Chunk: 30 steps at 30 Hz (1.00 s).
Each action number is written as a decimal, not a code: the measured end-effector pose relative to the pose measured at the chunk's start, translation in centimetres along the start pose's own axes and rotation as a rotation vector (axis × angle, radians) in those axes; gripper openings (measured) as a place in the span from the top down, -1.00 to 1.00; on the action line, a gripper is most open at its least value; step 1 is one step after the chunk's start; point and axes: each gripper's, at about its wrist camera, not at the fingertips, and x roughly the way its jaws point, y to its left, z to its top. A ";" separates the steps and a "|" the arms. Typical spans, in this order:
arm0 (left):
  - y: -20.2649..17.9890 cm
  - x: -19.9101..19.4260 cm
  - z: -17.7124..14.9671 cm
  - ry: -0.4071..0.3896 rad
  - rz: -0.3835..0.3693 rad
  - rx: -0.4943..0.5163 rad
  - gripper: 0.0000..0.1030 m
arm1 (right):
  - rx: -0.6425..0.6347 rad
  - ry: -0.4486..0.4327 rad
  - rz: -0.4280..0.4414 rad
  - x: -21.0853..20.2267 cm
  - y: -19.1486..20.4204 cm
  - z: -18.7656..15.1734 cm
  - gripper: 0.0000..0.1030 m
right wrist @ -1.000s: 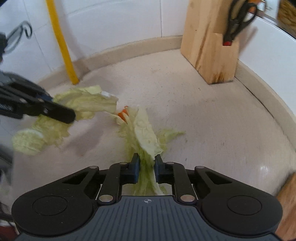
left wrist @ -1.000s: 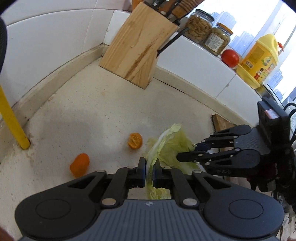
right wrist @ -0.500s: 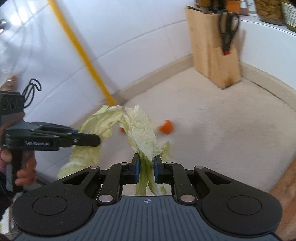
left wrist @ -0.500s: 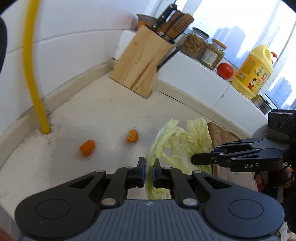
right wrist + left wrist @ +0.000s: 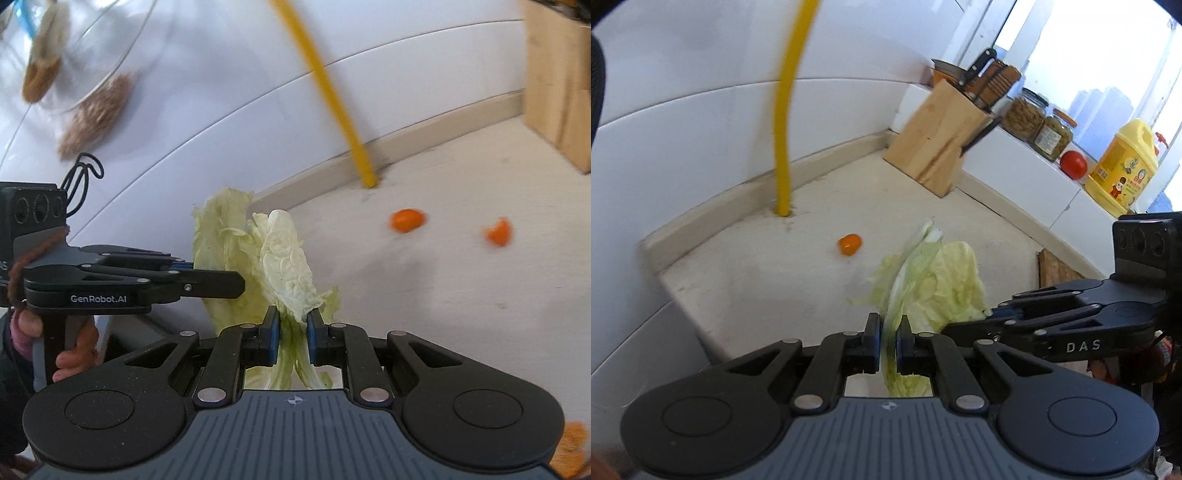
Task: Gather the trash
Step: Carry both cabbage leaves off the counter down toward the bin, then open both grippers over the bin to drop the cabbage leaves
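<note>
My left gripper (image 5: 887, 334) is shut on a pale green cabbage leaf (image 5: 934, 280) held above the counter's edge. In the right wrist view my right gripper (image 5: 293, 328) is shut on a second cabbage leaf (image 5: 286, 258). The two leaves hang side by side, touching. The left gripper (image 5: 221, 282) shows from the side at the left, held by a hand (image 5: 74, 347). The right gripper (image 5: 967, 325) comes in from the right of the left wrist view. Two orange peel pieces (image 5: 406, 220) (image 5: 498, 232) lie on the beige counter (image 5: 820, 295); one peel piece (image 5: 849, 244) shows in the left wrist view.
A yellow pipe (image 5: 785, 147) rises from the counter by the white tiled wall. A wooden knife block (image 5: 934, 147) stands at the back corner. Jars (image 5: 1023, 118), a tomato (image 5: 1073, 164) and a yellow oil jug (image 5: 1121, 173) line the sill. A wooden board (image 5: 1056, 267) lies at the right.
Both grippers have lifted their cabbage leaves off the counter and pulled back toward its left edge. The peel pieces stay where they lay.
</note>
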 end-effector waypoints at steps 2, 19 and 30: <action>0.9 -0.9 -0.7 -0.007 0.007 -0.007 0.85 | -0.008 0.008 0.017 0.9 1.3 0.0 0.61; 9.0 -9.0 -5.6 -0.053 0.089 -0.091 0.85 | -0.066 0.092 0.093 8.3 11.8 0.0 0.61; 14.2 -8.3 -9.2 0.053 0.238 -0.117 0.77 | -0.050 0.205 0.021 15.8 13.6 -2.3 0.34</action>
